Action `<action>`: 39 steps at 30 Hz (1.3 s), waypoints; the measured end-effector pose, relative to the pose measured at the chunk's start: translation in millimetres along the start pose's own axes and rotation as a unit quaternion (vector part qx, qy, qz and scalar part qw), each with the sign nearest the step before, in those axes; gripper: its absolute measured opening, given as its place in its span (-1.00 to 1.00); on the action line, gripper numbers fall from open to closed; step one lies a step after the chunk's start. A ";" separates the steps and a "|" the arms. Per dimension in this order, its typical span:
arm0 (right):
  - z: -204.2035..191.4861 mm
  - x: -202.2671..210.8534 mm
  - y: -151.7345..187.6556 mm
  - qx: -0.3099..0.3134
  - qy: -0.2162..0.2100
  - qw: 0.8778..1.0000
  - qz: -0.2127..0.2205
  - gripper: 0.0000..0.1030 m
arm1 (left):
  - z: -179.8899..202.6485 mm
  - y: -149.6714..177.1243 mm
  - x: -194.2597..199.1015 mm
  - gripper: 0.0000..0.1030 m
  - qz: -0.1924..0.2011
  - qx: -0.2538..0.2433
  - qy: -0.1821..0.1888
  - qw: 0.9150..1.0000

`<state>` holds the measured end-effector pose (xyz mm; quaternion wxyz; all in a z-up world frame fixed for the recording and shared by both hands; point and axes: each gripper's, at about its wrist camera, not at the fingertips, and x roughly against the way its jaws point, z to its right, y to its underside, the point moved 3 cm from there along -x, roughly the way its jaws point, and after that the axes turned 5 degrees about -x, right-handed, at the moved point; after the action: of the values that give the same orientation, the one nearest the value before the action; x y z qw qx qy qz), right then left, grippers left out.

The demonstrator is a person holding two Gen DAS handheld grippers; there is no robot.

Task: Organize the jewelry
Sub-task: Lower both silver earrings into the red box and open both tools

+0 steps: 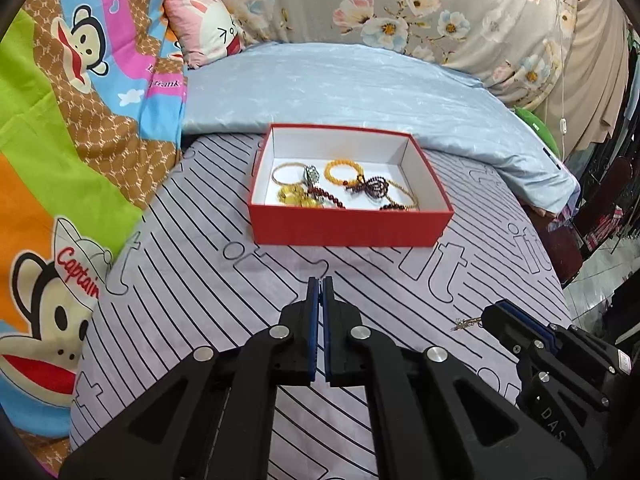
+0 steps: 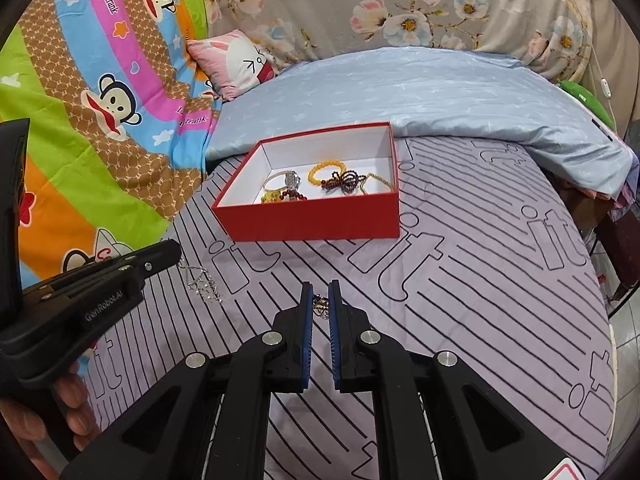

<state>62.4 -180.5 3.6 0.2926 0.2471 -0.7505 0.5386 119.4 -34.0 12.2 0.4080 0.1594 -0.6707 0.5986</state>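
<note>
A red box (image 1: 348, 226) (image 2: 312, 220) with a white inside sits on the striped bed cover and holds several bracelets and bead strings (image 1: 344, 184) (image 2: 324, 184). My left gripper (image 1: 320, 286) is shut on a thin silver chain; the chain (image 2: 204, 284) hangs from its tip in the right wrist view. My right gripper (image 2: 321, 294) is nearly closed around a small gold and silver jewelry piece (image 2: 321, 306) on the cover. That piece (image 1: 466, 323) pokes out beside the right gripper in the left wrist view.
A light blue quilt (image 1: 360, 88) lies behind the box. A colourful monkey-print blanket (image 1: 60, 160) covers the left side. A pink pillow (image 1: 208, 28) and floral bedding (image 1: 400, 4) are at the back. The bed edge drops off at the right.
</note>
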 end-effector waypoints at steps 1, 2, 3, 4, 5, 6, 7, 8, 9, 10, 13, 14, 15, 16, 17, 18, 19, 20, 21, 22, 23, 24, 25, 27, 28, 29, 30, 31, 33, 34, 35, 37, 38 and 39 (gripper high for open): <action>-1.3 1.2 -3.2 0.002 -0.001 1.000 0.003 -0.87 | -0.8 -1.7 1.4 -0.99 0.002 0.000 0.000 1.000; -2.0 2.2 -6.5 0.004 -0.002 1.000 0.006 -0.87 | -2.0 -5.1 3.2 -0.99 0.005 0.000 0.000 1.000; -3.3 3.2 -10.4 0.006 -0.003 1.000 0.010 -0.87 | -2.8 -7.9 5.0 -0.99 0.009 -0.001 -0.001 1.000; -4.8 4.1 -13.6 0.008 -0.004 1.000 0.013 -0.87 | -3.1 -10.9 6.5 -0.99 0.012 -0.002 -0.003 1.000; -6.6 4.4 -17.0 0.010 -0.005 1.000 0.015 -0.87 | -3.1 -15.4 8.2 -0.99 0.016 -0.003 -0.003 1.000; -8.1 4.8 -20.6 0.012 -0.007 1.000 0.018 -0.87 | -2.6 -18.9 8.8 -0.99 0.020 -0.004 -0.004 1.000; -10.6 4.8 -25.4 0.015 -0.009 1.000 0.021 -0.87 | -2.1 -22.6 9.6 -0.99 0.023 -0.006 -0.005 1.000; -12.8 4.4 -29.2 0.017 -0.010 1.000 0.024 -0.87 | -0.9 -27.7 10.0 -0.99 0.028 -0.010 -0.006 1.000; -14.7 3.9 -33.3 0.019 -0.012 0.999 0.026 -0.87 | 0.0 -32.5 9.3 -0.99 0.030 -0.013 -0.008 0.999; -16.3 3.1 -38.4 0.021 -0.014 0.999 0.029 -0.87 | 1.8 -38.0 8.6 -0.99 0.034 -0.017 -0.008 0.999; -20.1 -0.5 -53.2 0.022 -0.019 0.999 0.036 -0.87 | 5.9 -51.5 4.3 -0.99 0.040 -0.027 -0.011 0.999; -21.1 -1.9 -57.3 0.023 -0.020 0.999 0.038 -0.87 | 6.9 -55.4 2.0 -0.99 0.041 -0.029 -0.012 0.999; -22.1 -4.5 -63.2 0.023 -0.021 0.999 0.040 -0.87 | 7.9 -60.0 -0.8 -0.99 0.042 -0.030 -0.013 0.999; -22.4 -6.2 -67.2 0.024 -0.021 0.999 0.041 -0.87 | 8.7 -63.6 -2.9 -0.99 0.042 -0.032 -0.014 0.998; -23.0 -8.7 -71.5 0.024 -0.021 0.999 0.041 -0.87 | 9.7 -68.4 -6.4 -0.99 0.043 -0.034 -0.015 0.998; -23.1 -11.4 -76.2 0.025 -0.020 0.999 0.043 -0.87 | 10.7 -73.1 -10.3 -0.99 0.043 -0.036 -0.016 0.998; -23.6 -14.7 -81.5 0.026 -0.018 0.999 0.044 -0.87 | 11.1 -75.9 -13.2 -0.99 0.043 -0.037 -0.017 0.998; -23.7 -17.9 -85.5 0.027 -0.016 0.998 0.045 -0.87 | 10.6 -81.5 -17.8 -0.99 0.043 -0.037 -0.019 0.998; -23.9 -21.2 -89.6 0.028 -0.015 0.998 0.046 -0.87 | 10.8 -85.0 -20.9 -0.99 0.043 -0.037 -0.020 0.998; -23.7 -25.1 -93.8 0.029 -0.013 0.998 0.046 -0.87 | 11.4 -87.9 -23.7 -0.99 0.044 -0.038 -0.021 0.998; -23.6 -28.8 -97.4 0.030 -0.011 0.998 0.046 -0.87 | 11.7 -92.4 -28.6 -0.99 0.042 -0.039 -0.023 0.998; -23.2 -33.1 -101.6 0.030 -0.009 0.998 0.045 -0.87 | 11.7 -95.2 -32.0 -0.99 0.042 -0.039 -0.024 0.998; -22.7 -36.2 -104.0 0.030 -0.009 0.998 0.045 -0.87 | 11.7 -97.8 -35.5 -0.99 0.041 -0.039 -0.025 0.998; -22.5 -43.9 -110.7 0.030 -0.009 0.999 0.044 -0.87 | 11.1 -103.8 -44.5 -0.99 0.039 -0.040 -0.028 0.998; -22.5 -47.3 -113.6 0.030 -0.008 0.999 0.043 -0.87 | 10.7 -106.0 -48.5 -0.99 0.038 -0.040 -0.029 0.998; -22.7 -50.8 -115.3 0.030 -0.007 0.999 0.042 -0.87 | 10.4 -108.7 -53.7 -0.99 0.036 -0.039 -0.030 0.998; -22.4 -54.5 -117.7 0.031 -0.005 0.999 0.042 -0.87 | 9.3 -111.3 -57.5 -0.99 0.034 -0.038 -0.030 0.998; -21.3 -59.0 -120.7 0.031 -0.004 0.999 0.041 -0.87 | 8.4 -114.0 -62.3 -0.99 0.033 -0.037 -0.031 0.998; -19.6 -66.5 -124.8 0.030 -0.002 0.999 0.040 -0.87 | 7.6 -118.4 -70.5 -0.99 0.030 -0.036 -0.034 0.998; -18.7 -71.4 -127.3 0.029 0.000 0.999 0.038 -0.87 | 7.0 -121.0 -76.0 -0.99 0.028 -0.036 -0.034 0.998; -18.3 -75.5 -129.0 0.029 0.001 0.999 0.036 -0.87 | 6.5 -122.2 -79.6 -0.99 0.026 -0.036 -0.035 0.998; -16.5 -83.6 -132.4 0.029 0.004 0.999 0.033 -0.87 | 4.9 -125.7 -88.7 -0.99 0.023 -0.036 -0.036 0.998; -16.3 -88.0 -134.2 0.029 0.005 0.999 0.032 -0.87 | 4.4 -127.5 -93.8 -0.99 0.021 -0.036 -0.037 0.998; -15.3 -92.7 -136.2 0.028 0.007 0.999 0.030 -0.87 | 3.7 -129.1 -98.3 -0.99 0.019 -0.036 -0.038 0.998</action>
<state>224.0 -201.3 32.4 0.2745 0.2289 -0.7399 0.5700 269.4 -94.5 26.7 0.3762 0.1543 -0.7097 0.5753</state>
